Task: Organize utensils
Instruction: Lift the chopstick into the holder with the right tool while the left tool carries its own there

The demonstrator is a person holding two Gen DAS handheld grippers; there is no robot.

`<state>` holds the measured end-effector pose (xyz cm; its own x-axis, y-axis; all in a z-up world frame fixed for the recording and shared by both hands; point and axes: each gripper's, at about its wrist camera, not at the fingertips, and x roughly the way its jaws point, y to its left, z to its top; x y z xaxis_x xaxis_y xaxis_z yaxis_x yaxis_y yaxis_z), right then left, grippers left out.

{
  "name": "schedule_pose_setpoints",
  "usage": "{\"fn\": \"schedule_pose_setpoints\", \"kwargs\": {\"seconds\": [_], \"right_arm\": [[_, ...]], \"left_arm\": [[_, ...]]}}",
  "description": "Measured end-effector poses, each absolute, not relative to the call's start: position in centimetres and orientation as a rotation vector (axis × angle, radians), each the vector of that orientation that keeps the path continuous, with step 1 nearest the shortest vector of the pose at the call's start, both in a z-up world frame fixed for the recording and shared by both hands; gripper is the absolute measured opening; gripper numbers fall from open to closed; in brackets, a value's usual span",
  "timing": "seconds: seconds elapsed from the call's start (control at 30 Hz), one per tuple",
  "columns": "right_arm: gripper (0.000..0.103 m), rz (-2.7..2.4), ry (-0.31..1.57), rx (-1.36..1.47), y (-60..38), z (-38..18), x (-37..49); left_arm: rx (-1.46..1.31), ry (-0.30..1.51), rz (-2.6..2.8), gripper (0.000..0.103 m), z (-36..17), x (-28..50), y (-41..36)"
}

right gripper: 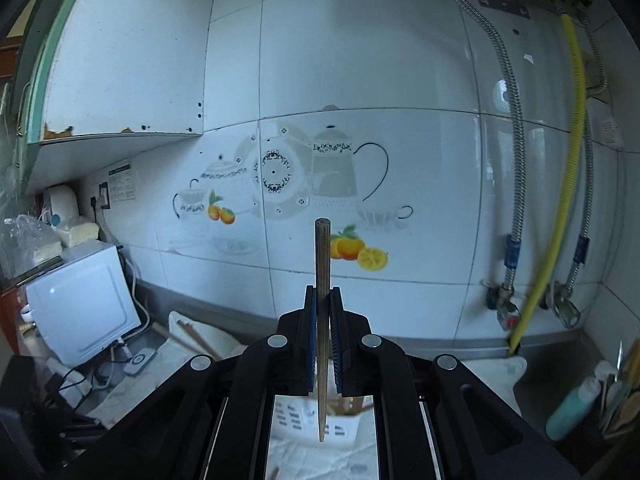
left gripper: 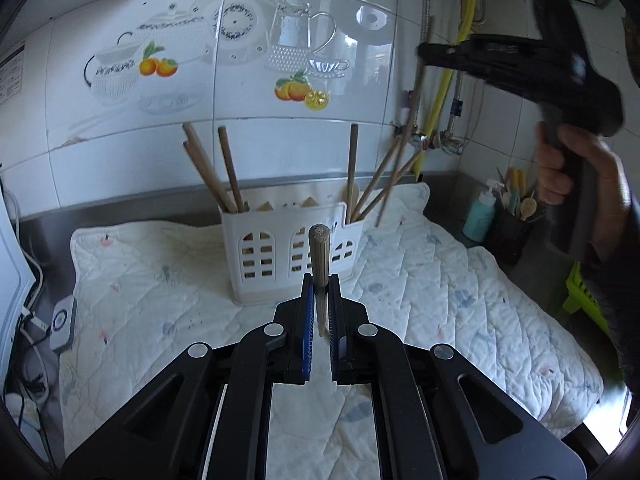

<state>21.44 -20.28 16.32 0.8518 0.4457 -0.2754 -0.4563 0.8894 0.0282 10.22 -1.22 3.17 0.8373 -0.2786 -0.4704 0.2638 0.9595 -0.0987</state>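
Both grippers, the left gripper [left gripper: 321, 284] at lower centre and the right gripper [right gripper: 323, 296], each clamp one chopstick [left gripper: 319, 264] upright; next, I judge, lowering them into the white holder [left gripper: 288, 256] mid-frame.

Glossy white tiled wall [right gripper: 360, 60] with teapot-and-orange decal [right gripper: 280, 184], white wall cabinet [right gripper: 128, 60] upper left, yellow hose [right gripper: 570, 160] beside metal pipes [right gripper: 516, 120], quilted cloth [left gripper: 440, 280] covering bench, white microwave [right gripper: 80, 300] at left.
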Motion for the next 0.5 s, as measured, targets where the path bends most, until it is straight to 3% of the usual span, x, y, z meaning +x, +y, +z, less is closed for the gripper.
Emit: {"fn": "schedule_pose_setpoints", "kwargs": {"seconds": [0.23, 0.5], "right_arm": [[0.007, 0.445, 0.244, -0.046, -19.0, 15.8, 25.3], [0.007, 0.441, 0.348, -0.084, -17.9, 12.3, 28.4]], "left_arm": [[-0.016, 0.43, -0.306, 0.005, 7.1, 11.6, -1.0], [0.016, 0.313, -0.266, 0.005, 12.2, 13.7, -1.0]]}}
